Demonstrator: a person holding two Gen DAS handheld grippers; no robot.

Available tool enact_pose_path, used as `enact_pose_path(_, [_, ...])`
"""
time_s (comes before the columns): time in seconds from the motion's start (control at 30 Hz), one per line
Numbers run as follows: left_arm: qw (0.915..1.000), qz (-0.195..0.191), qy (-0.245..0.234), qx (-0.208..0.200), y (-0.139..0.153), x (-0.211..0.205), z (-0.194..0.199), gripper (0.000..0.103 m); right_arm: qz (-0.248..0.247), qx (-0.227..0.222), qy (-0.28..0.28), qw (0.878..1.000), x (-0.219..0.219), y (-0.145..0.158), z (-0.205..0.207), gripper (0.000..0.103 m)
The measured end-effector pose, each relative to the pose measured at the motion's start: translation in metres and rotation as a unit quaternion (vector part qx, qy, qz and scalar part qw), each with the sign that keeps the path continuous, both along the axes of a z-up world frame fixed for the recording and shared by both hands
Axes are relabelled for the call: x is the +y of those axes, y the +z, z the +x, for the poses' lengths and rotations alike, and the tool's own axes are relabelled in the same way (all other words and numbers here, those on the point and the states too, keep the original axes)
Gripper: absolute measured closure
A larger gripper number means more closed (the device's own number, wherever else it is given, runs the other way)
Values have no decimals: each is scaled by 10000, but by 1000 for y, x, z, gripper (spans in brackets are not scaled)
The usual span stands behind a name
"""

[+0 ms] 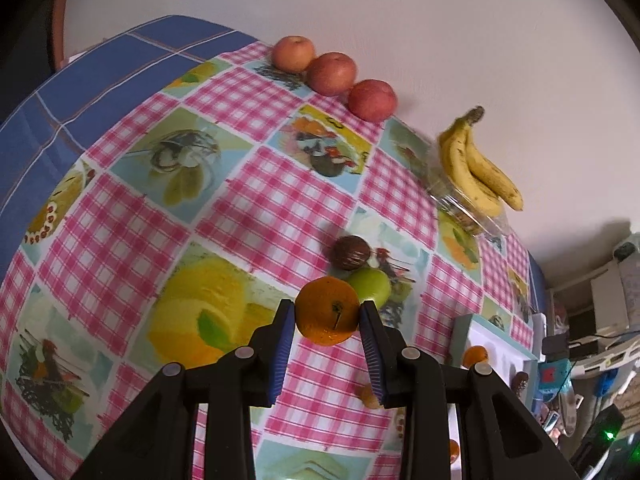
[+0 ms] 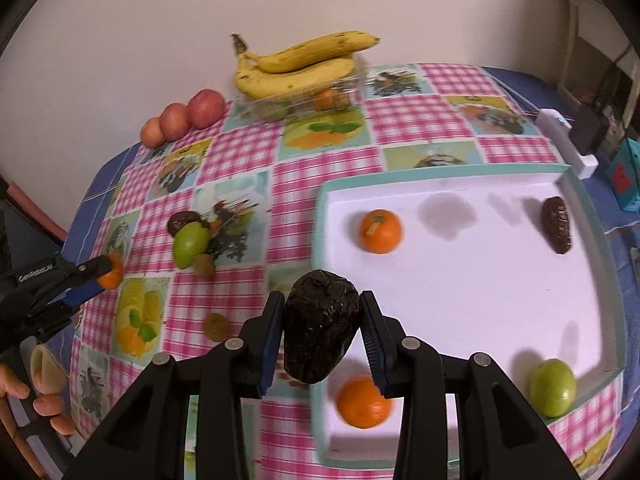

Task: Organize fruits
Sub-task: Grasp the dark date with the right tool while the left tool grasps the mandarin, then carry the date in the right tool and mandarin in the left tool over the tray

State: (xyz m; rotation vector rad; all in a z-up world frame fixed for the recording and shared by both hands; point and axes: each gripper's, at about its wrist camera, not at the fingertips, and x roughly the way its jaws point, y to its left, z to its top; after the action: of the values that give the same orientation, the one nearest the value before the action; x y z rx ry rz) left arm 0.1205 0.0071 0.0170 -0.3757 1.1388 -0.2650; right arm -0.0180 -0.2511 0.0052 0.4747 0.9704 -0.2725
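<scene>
Left wrist view: left gripper [image 1: 327, 322] jaws clamped on a small orange [image 1: 328, 310], lifted clear of the tabletop [image 1: 256, 184], with a green fruit [image 1: 372, 286] just behind and the white tray [image 1: 496, 344] off to the right. Right wrist view: right gripper [image 2: 322, 320] jaws clamped on a dark wrinkled fruit [image 2: 320, 326] above the tray's near-left rim [image 2: 320, 216]. Carry-to-tray step judged in hand; next, clear the raised rim and set down in bare tray floor, ample at centre, between the fruits already placed.
</scene>
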Motion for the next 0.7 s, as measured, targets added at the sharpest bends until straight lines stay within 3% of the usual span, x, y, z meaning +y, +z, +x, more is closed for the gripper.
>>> enact_pose_path(0.4, [9963, -59, -852, -7, 4, -82, -26, 68, 35, 168, -930, 9955, -74, -13, -46, 64])
enact_pose_path(0.7, [9835, -5, -1804, -100, 10, -150, -53, 68, 243, 298, -1780, 9833, -136, -29, -89, 64])
